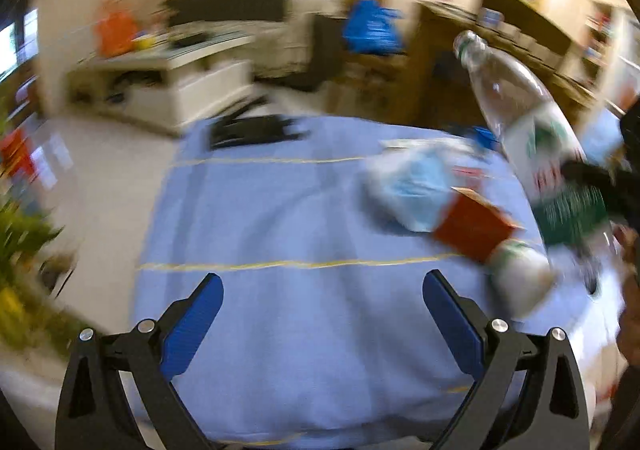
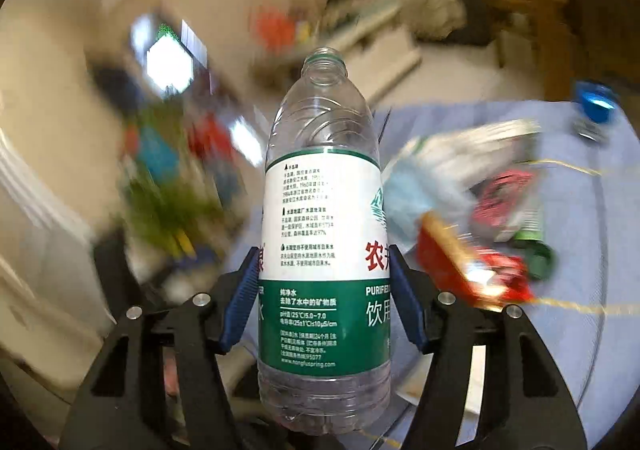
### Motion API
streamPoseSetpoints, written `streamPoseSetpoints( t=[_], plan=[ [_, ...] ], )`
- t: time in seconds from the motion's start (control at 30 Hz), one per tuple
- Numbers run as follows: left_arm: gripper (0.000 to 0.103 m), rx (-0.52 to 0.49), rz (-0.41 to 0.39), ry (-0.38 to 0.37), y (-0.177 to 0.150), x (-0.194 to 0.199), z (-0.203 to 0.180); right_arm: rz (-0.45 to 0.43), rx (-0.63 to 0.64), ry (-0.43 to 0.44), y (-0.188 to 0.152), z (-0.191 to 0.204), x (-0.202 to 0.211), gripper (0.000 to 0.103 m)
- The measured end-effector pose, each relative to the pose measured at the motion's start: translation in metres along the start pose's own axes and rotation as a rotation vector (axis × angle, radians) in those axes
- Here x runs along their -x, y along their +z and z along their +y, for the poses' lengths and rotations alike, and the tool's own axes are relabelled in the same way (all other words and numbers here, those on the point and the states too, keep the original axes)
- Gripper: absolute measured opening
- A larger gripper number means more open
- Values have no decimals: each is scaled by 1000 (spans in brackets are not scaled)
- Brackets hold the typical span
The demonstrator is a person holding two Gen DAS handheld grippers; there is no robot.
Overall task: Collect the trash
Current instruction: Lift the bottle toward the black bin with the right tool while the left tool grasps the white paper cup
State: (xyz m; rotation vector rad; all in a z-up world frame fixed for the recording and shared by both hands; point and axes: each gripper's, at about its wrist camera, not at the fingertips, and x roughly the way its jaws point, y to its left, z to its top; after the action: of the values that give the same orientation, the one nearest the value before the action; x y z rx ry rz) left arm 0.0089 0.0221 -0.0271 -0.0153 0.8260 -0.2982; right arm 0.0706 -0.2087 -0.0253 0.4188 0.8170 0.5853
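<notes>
Between right hand-held gripper pads, capless bottle clamped, left hand-held gripper agape, trash blurred.

left wrist: looks down over pale blue tablecloth from its near edge | right wrist: close on clear plastic bottle | shared: bottle, cloth, red carton

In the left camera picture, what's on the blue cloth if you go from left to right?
Black thing → blue and white wrapper → red box → bottle, held up by the right gripper.
</notes>
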Motion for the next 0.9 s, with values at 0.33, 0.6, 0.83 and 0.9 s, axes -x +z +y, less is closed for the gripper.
streamPoseSetpoints(
  t=[0.33, 0.6, 0.83, 0.9],
  plan=[
    [95, -195, 263, -336, 17, -62, -150, -232, -243, -127, -48, -100, 107, 62],
    [80, 7, 477, -350, 14, -127, -168, -236, -234, -134, -58, -86, 101, 62],
    [70, 16, 538, -344, 10, -139, -168, -254, -259, -164, -79, -96, 134, 62],
    [69, 13, 525, -340, 11, -132, -165, -275, -264, -205, -81, -99, 146, 62]
  ],
)
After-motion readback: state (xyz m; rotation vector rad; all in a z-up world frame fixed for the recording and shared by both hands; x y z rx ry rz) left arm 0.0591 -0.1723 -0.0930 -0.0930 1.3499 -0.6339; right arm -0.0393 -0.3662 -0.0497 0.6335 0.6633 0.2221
